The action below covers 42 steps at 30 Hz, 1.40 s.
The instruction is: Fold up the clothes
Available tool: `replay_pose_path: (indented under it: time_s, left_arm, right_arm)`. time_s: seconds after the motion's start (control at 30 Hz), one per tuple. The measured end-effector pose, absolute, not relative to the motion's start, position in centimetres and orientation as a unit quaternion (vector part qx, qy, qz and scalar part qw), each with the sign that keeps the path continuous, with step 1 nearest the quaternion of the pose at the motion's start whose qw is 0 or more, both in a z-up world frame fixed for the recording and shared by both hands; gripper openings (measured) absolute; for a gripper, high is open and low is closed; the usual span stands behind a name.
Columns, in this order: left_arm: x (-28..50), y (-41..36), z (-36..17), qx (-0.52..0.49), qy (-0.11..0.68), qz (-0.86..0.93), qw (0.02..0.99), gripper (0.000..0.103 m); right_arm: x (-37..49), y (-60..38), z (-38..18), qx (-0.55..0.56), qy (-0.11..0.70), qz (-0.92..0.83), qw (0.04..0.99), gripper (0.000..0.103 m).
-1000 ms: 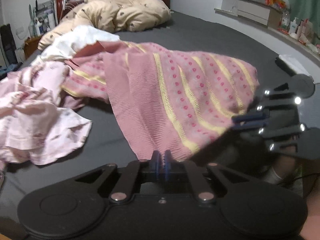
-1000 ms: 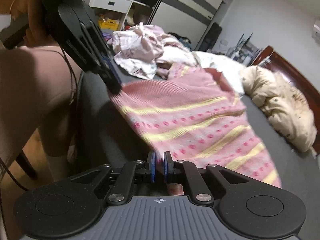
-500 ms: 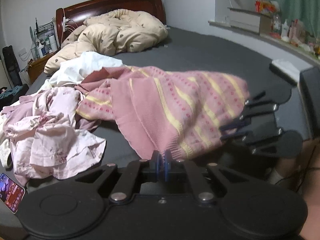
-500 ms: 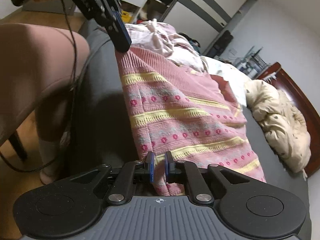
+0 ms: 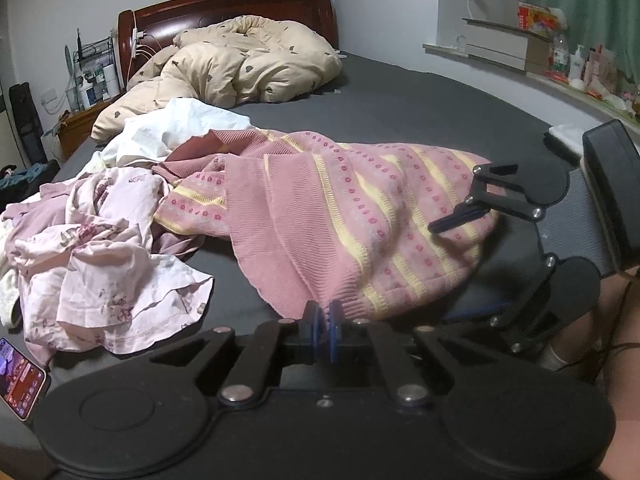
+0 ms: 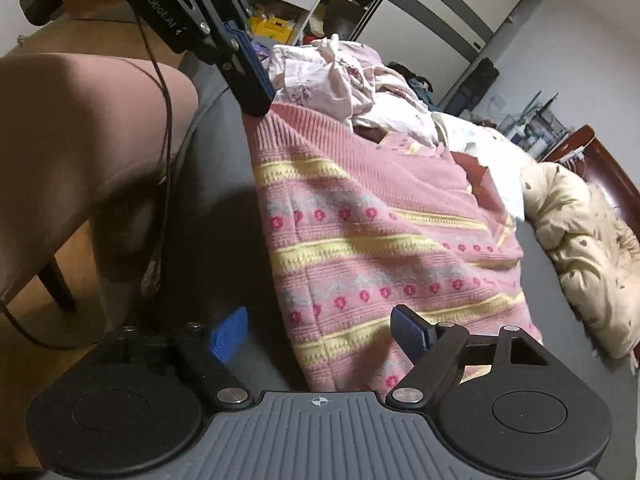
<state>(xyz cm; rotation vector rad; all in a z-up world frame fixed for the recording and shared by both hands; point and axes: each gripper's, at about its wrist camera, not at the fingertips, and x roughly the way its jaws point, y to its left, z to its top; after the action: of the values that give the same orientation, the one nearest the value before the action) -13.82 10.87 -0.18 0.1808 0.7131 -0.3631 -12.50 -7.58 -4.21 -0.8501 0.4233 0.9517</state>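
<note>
we treat the pink knit sweater (image 5: pixel 352 220) as our landmark; it lies spread across the near part of the dark bed (image 5: pixel 420 108), hem at the near edge, with the crumpled pink floral clothes (image 5: pixel 100 256) to its left and the beige duvet (image 5: pixel 240 68) beyond it by the headboard.

left gripper (image 5: pixel 325 322) is pressed together, pinching the sweater's ribbed hem corner. right gripper (image 6: pixel 316 334) is opening, fingers wide either side of the hem's other end; cloth sits between them but the pads don't press it.

to do this step well, we judge: keep the left pinch firm and low so the hem stays taut and flat, clear the right fingers off the knit before moving so nothing snags, then regrip a sleeve or side edge and fold inward along the stripes. risk: loose knit dragging and wrinkling.

versus a second ago: right jaws were pinching the hem, now they let go; the sweater hung stretched between both grippers, now the right end rests on the bed. left pinch unchanged.
</note>
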Motion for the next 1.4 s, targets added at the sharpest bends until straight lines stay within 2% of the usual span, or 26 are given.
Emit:
replay_pose_path:
  time_s: [0.1, 0.17, 0.2, 0.27, 0.33, 0.47, 0.5, 0.57, 0.67, 0.97, 1.03, 1.13, 1.2, 1.27, 1.4]
  left_arm:
    - [-13.9, 11.0, 0.0, 0.092, 0.344, -0.177, 0.917, 0.006]
    - [-14.0, 11.1, 0.1, 0.092, 0.344, -0.178, 0.917, 0.006]
    - [-14.1, 11.1, 0.1, 0.093, 0.342, -0.180, 0.918, 0.006]
    - [-14.3, 11.0, 0.2, 0.094, 0.339, -0.183, 0.918, 0.006]
    - [-14.5, 10.9, 0.4, 0.097, 0.335, -0.189, 0.918, 0.006]
    - [-14.6, 10.9, 0.7, 0.096, 0.331, -0.191, 0.919, 0.006]
    - [-14.6, 10.9, 0.7, 0.097, 0.331, -0.191, 0.919, 0.006]
    - [-14.6, 10.9, 0.8, 0.098, 0.332, -0.189, 0.919, 0.006]
    - [-14.5, 11.1, 0.5, 0.102, 0.337, -0.185, 0.918, 0.003]
    - [-14.4, 11.2, -1.0, 0.133, 0.347, -0.193, 0.908, 0.004]
    - [-14.8, 9.8, -1.3, 0.171, 0.328, -0.223, 0.902, 0.006]
    - [-14.9, 7.5, -2.3, 0.248, 0.300, -0.267, 0.882, 0.017]
    - [-15.0, 6.1, -3.4, 0.323, 0.265, -0.286, 0.862, 0.031]
    - [-15.1, 4.8, -4.5, 0.396, 0.229, -0.302, 0.836, 0.040]
    - [-14.1, 4.0, -7.2, 0.476, 0.211, -0.330, 0.787, 0.041]
  right_arm:
    - [-12.9, -7.8, -3.6, -0.407, 0.164, 0.444, 0.781, 0.078]
    - [-12.1, -8.3, -2.8, -0.389, 0.178, 0.456, 0.781, 0.077]
    - [-11.6, -8.5, -2.4, -0.378, 0.187, 0.461, 0.781, 0.074]
    - [-10.8, -8.9, -2.0, -0.372, 0.203, 0.465, 0.778, 0.051]
    - [-10.4, -9.0, -2.0, -0.381, 0.216, 0.472, 0.765, 0.045]
    - [-10.5, -8.6, -2.9, -0.417, 0.213, 0.494, 0.732, 0.044]
    - [-10.5, -8.4, -3.2, -0.424, 0.211, 0.498, 0.726, 0.040]
    - [-10.2, -7.9, -3.8, -0.431, 0.217, 0.494, 0.723, 0.010]
    - [-9.5, -7.6, -4.2, -0.426, 0.230, 0.490, 0.725, 0.003]
    - [-11.8, -7.8, -4.0, -0.425, 0.233, 0.505, 0.714, 0.003]
    - [-12.1, -7.9, -4.1, -0.421, 0.229, 0.505, 0.718, 0.003]
    - [-13.1, -8.2, -3.8, -0.422, 0.212, 0.507, 0.721, 0.003]
    - [-13.6, -8.2, -3.5, -0.430, 0.200, 0.506, 0.720, 0.003]
    - [-13.7, -8.2, -3.3, -0.442, 0.191, 0.504, 0.717, 0.003]
    - [-13.7, -8.4, -3.1, -0.441, 0.190, 0.502, 0.719, 0.003]
